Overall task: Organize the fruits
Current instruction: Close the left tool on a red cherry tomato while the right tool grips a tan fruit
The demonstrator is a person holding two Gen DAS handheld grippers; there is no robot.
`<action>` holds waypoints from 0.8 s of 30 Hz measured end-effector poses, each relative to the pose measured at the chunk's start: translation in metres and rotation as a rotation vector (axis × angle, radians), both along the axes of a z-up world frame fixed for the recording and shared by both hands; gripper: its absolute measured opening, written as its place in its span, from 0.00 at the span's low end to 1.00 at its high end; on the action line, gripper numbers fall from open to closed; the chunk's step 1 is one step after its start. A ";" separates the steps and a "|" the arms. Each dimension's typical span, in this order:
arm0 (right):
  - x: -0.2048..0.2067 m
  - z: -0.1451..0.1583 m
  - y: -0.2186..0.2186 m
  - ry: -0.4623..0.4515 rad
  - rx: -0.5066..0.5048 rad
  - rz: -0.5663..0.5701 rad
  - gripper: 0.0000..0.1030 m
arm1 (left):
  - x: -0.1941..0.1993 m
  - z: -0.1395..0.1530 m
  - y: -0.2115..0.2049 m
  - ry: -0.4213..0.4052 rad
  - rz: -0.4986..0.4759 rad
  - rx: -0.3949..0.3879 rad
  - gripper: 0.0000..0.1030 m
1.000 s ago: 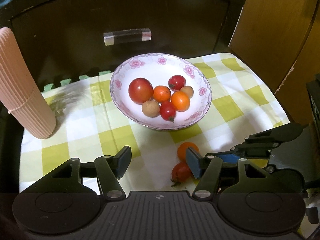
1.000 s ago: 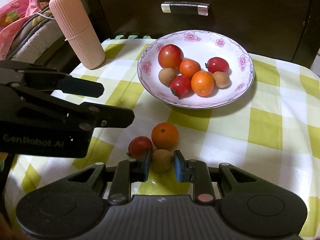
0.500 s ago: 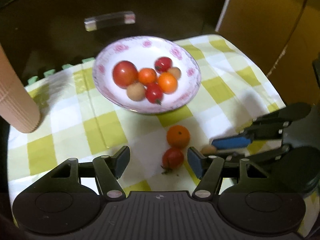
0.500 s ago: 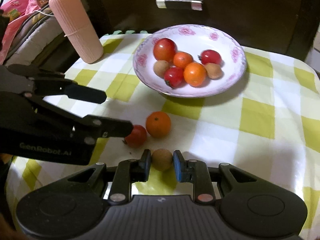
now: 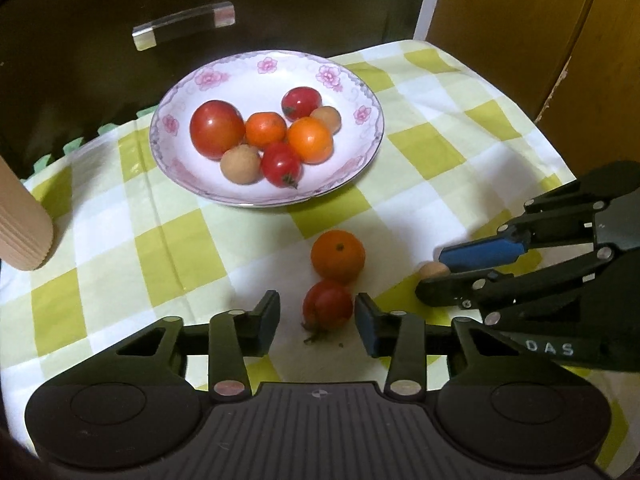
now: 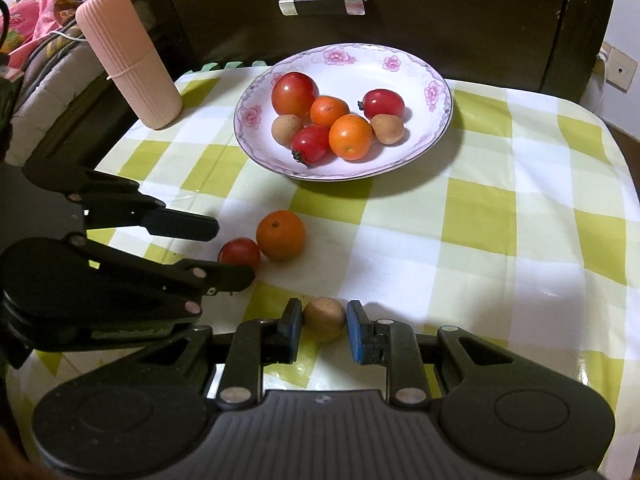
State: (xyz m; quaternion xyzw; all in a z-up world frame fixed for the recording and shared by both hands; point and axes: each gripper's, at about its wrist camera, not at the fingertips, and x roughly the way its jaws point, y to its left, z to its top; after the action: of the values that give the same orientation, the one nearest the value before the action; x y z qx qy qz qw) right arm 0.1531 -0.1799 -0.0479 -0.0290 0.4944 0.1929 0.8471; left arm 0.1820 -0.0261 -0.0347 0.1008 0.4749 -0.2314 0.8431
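Note:
A white flowered bowl (image 5: 264, 60) (image 6: 348, 50) holds several tomatoes, oranges and brown longans. On the checked cloth in front of it lie a loose orange (image 5: 338, 256) (image 6: 281, 235) and a small red tomato (image 5: 328, 306) (image 6: 239, 253), touching each other. My left gripper (image 5: 316, 320) straddles the tomato with its jaws closing. The right pad is at the tomato's skin and a gap remains on the left side. My right gripper (image 6: 323, 320) is shut on a brown longan (image 6: 324, 318) (image 5: 433, 269) resting on the cloth.
A pink ribbed cylinder (image 6: 128, 56) (image 5: 20, 220) stands at the cloth's far left corner. A dark cabinet with a clear handle (image 5: 184, 26) rises behind the bowl, and a wooden door (image 5: 520, 20) stands at the right. Bedding (image 6: 32, 20) lies off the left edge.
My left gripper has come down and forward until the tomato sits between its fingers, and the fingers have narrowed. The right gripper has stayed on the longan.

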 end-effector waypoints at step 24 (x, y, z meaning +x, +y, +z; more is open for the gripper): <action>0.001 0.002 0.004 -0.026 -0.017 -0.028 0.23 | -0.008 0.003 -0.008 0.004 -0.012 0.014 0.33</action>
State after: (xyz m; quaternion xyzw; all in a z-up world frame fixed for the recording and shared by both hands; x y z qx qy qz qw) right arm 0.1542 -0.1762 -0.0462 -0.0316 0.4851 0.1765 0.8559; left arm 0.1737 -0.0340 -0.0322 0.1092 0.4778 -0.2332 0.8399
